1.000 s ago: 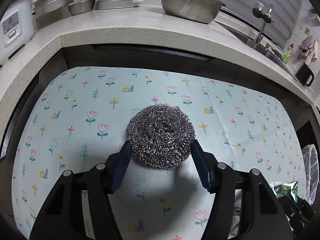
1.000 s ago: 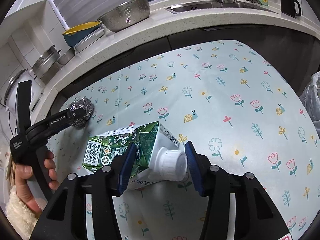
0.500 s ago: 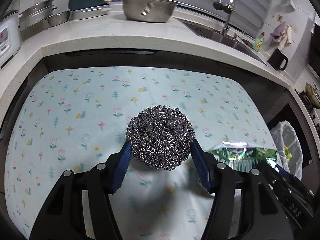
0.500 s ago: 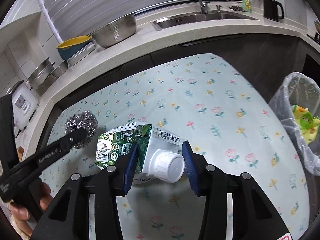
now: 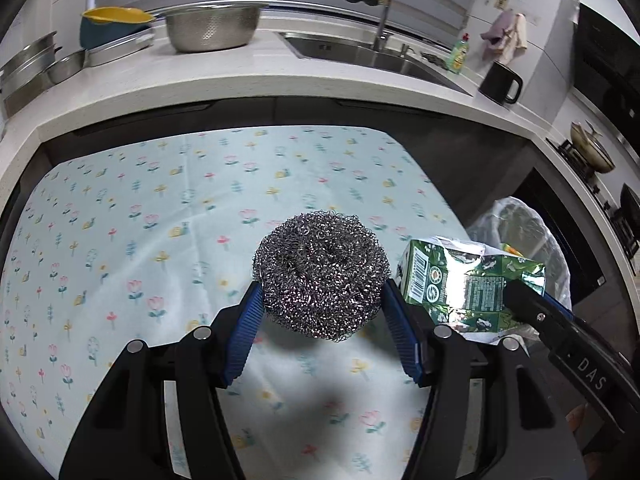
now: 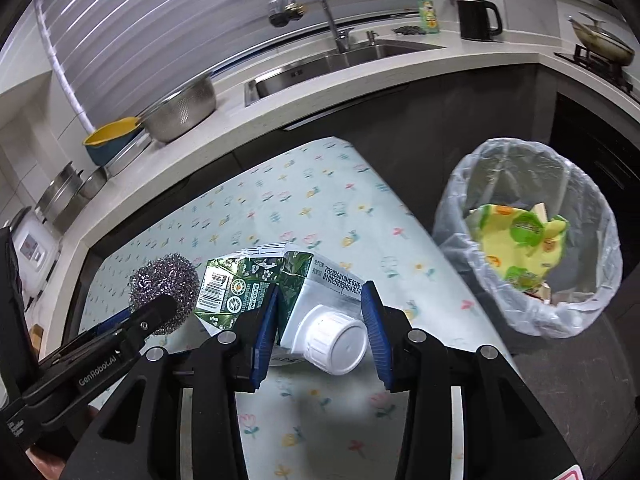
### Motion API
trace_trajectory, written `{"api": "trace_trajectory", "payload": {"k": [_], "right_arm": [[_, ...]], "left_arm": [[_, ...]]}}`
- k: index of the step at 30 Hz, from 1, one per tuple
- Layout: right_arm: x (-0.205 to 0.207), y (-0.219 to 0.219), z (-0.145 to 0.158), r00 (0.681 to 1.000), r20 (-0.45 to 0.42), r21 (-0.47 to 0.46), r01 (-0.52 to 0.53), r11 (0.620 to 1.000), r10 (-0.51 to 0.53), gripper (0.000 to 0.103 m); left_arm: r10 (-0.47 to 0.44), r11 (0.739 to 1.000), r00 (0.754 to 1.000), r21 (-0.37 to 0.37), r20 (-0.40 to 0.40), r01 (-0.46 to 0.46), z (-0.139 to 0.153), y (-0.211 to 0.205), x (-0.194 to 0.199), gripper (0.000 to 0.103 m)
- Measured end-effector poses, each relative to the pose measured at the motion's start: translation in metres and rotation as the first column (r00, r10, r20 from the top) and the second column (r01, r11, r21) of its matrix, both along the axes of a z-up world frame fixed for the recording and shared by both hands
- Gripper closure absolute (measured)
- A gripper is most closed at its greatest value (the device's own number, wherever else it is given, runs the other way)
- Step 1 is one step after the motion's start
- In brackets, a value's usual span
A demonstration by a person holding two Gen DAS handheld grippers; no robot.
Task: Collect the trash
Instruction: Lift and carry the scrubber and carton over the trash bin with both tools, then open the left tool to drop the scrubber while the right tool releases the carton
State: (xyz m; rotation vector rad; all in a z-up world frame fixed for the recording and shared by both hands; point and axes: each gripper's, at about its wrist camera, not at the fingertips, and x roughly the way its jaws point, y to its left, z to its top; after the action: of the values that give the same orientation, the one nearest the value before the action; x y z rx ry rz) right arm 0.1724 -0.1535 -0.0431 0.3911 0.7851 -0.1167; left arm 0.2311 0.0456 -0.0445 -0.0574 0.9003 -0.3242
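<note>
Your right gripper [image 6: 319,328] covers the carton's [image 6: 256,280] lower end; scourer [image 6: 164,280] partly behind left gripper arm. Bin [image 6: 528,312] contents partly hidden, carton print too small to read.

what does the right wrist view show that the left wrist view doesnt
Only the right wrist view shows the carton's white screw cap and the yellow-green wrappers inside the clear-lined trash bin. Only the left wrist view shows the round steel-wool scrubber head-on between the left gripper pads. Both share the green milk carton in the right gripper, the floral tablecloth and the steel colander.
</note>
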Motion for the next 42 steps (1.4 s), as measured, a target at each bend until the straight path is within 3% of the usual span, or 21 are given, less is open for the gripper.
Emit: {"api": "trace_trajectory", "payload": {"k": [24, 42], "right_arm": [[-0.056, -0.133, 0.018, 0.978, 0.059, 0.013, 0.198, 0.980, -0.199, 0.063], [-0.093, -0.241, 0.030, 0.907, 0.098, -0.019, 0.413, 0.911, -0.409, 0.063]], "left_arm": [[-0.203, 0.979, 0.979, 0.024, 0.009, 0.203, 0.008, -0.143, -0.032, 0.046], [-0.421, 0.907, 0.907, 0.012, -0.012, 0.422, 0.001, -0.266, -0.034, 0.045]]}}
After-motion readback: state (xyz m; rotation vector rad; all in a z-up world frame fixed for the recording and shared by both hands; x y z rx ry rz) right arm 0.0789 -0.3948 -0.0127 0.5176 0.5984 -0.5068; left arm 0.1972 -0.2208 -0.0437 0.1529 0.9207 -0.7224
